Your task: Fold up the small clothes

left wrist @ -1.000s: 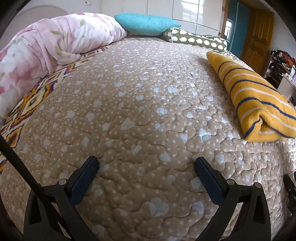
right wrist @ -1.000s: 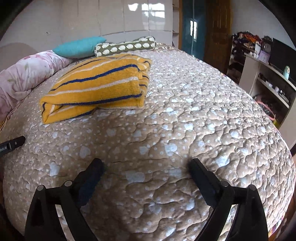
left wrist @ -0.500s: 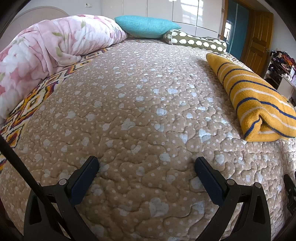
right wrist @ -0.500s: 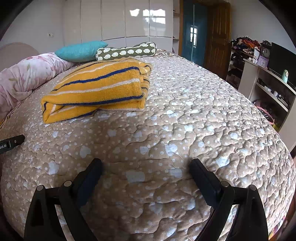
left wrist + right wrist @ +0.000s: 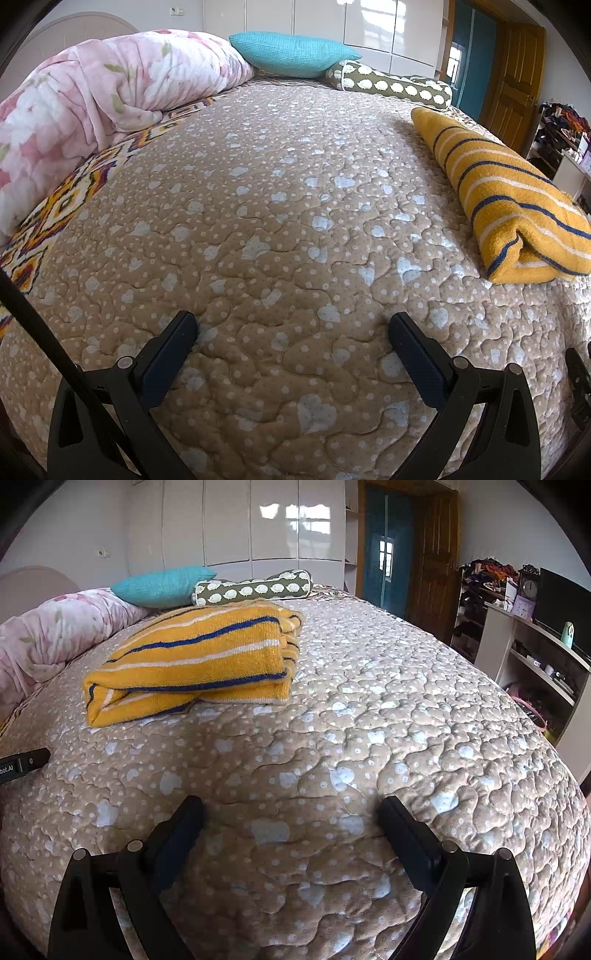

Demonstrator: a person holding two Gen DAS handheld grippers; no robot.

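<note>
On my far left, a rumpled pink floral duvet (image 5: 92,110) lies well left of the folded mustard-yellow knit garment with blue and white stripes (image 5: 192,664). My left tool (image 5: 293,328) hovers spread wide and empty over the beige quilted bedspread (image 5: 295,184), the garment to its right. My right tool (image 5: 290,812), equally wide and empty, sits nearer than the garment and slightly right.

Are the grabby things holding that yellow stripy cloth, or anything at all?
No, nothing is held. The left gripper and the right gripper are both open over the bare bedspread. The yellow striped cloth lies folded farther up the bed, untouched.
</note>
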